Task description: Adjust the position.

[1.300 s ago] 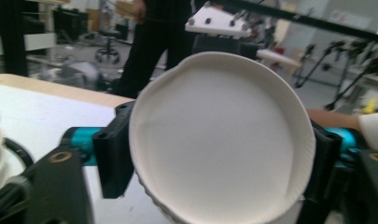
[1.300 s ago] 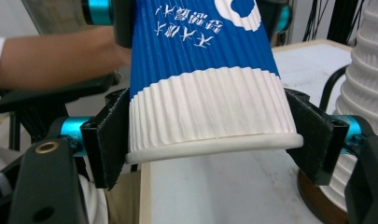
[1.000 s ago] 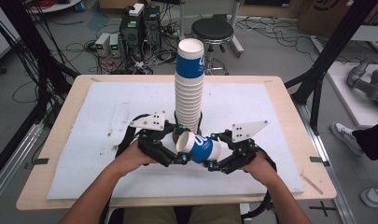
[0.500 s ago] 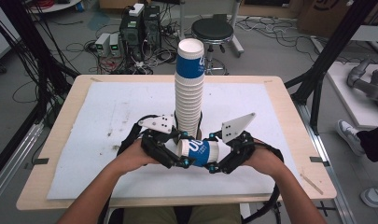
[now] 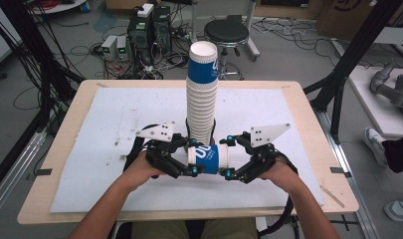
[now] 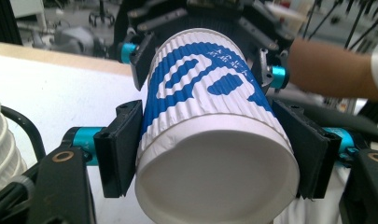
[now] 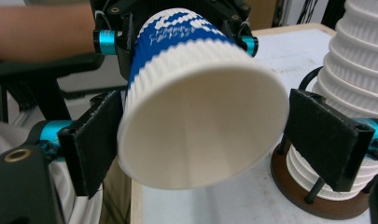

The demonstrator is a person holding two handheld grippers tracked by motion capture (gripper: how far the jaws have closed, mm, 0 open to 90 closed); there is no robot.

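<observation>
passing a cup from hand to hand

item: cup (image 5: 209, 158), ribbed paper, blue and white, held on its side above the mat (image 5: 89, 164), just in front of the stack (image 5: 201, 107).

holding: left gripper (image 5: 186, 159) is clamped on the base end of the cup; in the left gripper view its pads (image 6: 119, 147) press both flanks of the ribbed wall near the closed bottom. right gripper (image 5: 228, 158) sits at the mouth end, and its jaws have just been opening; in the right gripper view one pad (image 7: 91, 144) lies at the rim while the other (image 7: 326, 140) stands clear of it, so the grip there reads as let go.

reason, as judged: the cup lies level between the two tools so that one can take it over from the other; the left now carries it alone. the sideways pose keeps both ends reachable at once.

place relative to tools: cup spans the gap between the grippers, base toward the left one, open mouth toward the right one, lifted off the mat.

nearby: the stack stands upright on a brown holder (image 7: 312, 203), just behind the cup, apart from it.
</observation>
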